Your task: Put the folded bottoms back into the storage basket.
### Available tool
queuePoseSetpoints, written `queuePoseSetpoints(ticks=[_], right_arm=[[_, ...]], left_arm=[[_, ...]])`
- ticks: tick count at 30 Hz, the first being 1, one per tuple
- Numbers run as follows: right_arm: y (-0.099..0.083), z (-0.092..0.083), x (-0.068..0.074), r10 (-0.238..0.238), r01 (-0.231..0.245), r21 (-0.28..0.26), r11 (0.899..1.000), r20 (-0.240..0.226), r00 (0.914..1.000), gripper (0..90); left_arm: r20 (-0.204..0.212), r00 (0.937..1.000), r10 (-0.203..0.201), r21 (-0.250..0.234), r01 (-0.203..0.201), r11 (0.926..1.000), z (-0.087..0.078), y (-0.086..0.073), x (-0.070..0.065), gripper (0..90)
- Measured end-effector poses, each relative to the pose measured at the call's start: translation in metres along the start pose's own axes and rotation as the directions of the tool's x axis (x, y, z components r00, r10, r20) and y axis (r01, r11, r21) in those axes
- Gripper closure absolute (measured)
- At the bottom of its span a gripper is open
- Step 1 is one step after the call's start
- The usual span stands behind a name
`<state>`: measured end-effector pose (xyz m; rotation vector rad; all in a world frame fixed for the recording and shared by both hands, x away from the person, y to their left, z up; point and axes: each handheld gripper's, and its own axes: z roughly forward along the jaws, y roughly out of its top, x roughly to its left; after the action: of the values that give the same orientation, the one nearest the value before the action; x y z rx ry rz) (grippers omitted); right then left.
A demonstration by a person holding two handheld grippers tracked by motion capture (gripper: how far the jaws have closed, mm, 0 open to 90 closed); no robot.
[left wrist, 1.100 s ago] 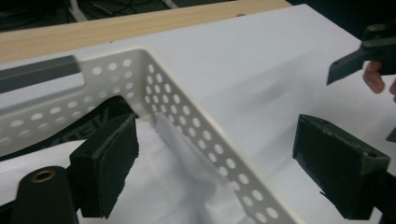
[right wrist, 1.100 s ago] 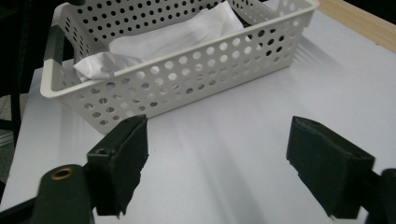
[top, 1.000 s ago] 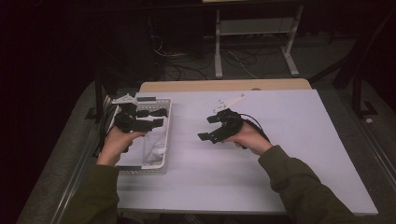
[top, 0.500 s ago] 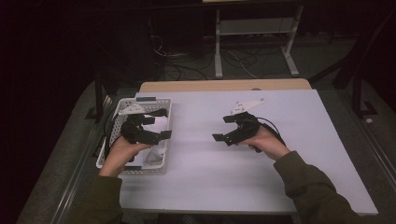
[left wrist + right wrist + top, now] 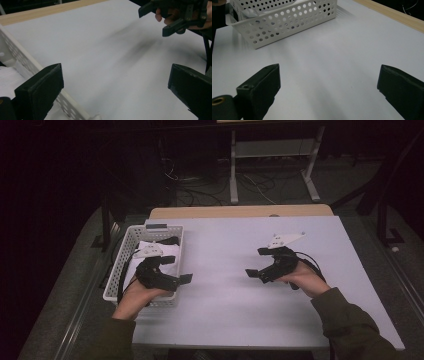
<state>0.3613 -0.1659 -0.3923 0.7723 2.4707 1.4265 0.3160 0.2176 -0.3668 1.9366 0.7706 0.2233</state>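
A white perforated basket (image 5: 128, 241) stands at the table's left with white packets (image 5: 159, 249) inside. My left gripper (image 5: 180, 270) hovers over the basket's near right corner and points right across the table. Its jaws have just been opening and stand wide with nothing between them. In the left gripper view, my left gripper (image 5: 116, 85) frames bare tabletop beside the basket wall (image 5: 22, 60). My right gripper (image 5: 256, 262) is right of centre and points left toward the basket. Its jaws have also just been opening, and my right gripper (image 5: 329, 85) is empty.
The white tabletop (image 5: 225, 310) has a wooden strip (image 5: 240, 212) along its far edge. Cables (image 5: 310, 262) trail from the right gripper. Beyond the table are a dark floor with wires and a white stand (image 5: 272, 150). The basket (image 5: 287, 17) shows in the right gripper view.
Both hands have drawn back toward the near edge and shifted right. The left gripper went from over the basket's middle to its near right corner. Both jaw pairs look wider.
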Motion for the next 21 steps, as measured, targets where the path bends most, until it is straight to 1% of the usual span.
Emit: queuePoseSetpoints(ticks=[4,7,12,15,16,17,18,21], right_arm=[[-0.005,-0.009,0.0,0.006,-0.006,-0.014,1.0,0.005,1.0,3.0],[-0.009,-0.016,0.001,0.01,-0.01,-0.022,1.0,0.002,0.9999,2.0],[-0.018,-0.027,0.002,0.009,-0.009,-0.022,1.0,0.005,0.9999,1.2],[-0.023,-0.034,0.002,0.01,-0.01,-0.024,1.0,0.011,0.9999,1.1],[-0.025,-0.037,0.002,0.015,-0.015,-0.023,1.0,0.012,0.9998,1.1],[-0.027,-0.039,0.002,0.015,-0.015,-0.026,1.0,0.014,0.9998,1.1],[-0.029,-0.041,0.002,0.018,-0.018,-0.03,0.999,0.015,0.9997,1.1],[-0.035,-0.047,0.003,0.019,-0.018,-0.028,0.999,0.018,0.9997,1.1]], left_arm=[[0.021,0.9997,0.012,-0.007,-0.012,0.9999,0.002,-0.003,-0.008,0.0],[0.04,0.9991,0.017,-0.031,-0.016,0.9994,0.005,-0.006,-0.014,0.0],[0.041,0.9975,0.057,-0.025,-0.056,0.9981,0.012,-0.014,-0.02,0.0],[0.03,0.9968,0.075,-0.01,-0.075,0.9972,0.014,-0.017,-0.021,0.0],[0.033,0.9968,0.073,-0.012,-0.072,0.9973,0.014,-0.018,-0.02,0.0],[0.049,0.9965,0.067,-0.014,-0.066,0.9977,0.013,-0.019,-0.02,0.0],[0.055,0.9966,0.063,-0.019,-0.062,0.9979,0.014,-0.02,-0.019,0.0],[0.058,0.9966,0.058,-0.02,-0.057,0.9982,0.014,-0.023,-0.019,0.0]])
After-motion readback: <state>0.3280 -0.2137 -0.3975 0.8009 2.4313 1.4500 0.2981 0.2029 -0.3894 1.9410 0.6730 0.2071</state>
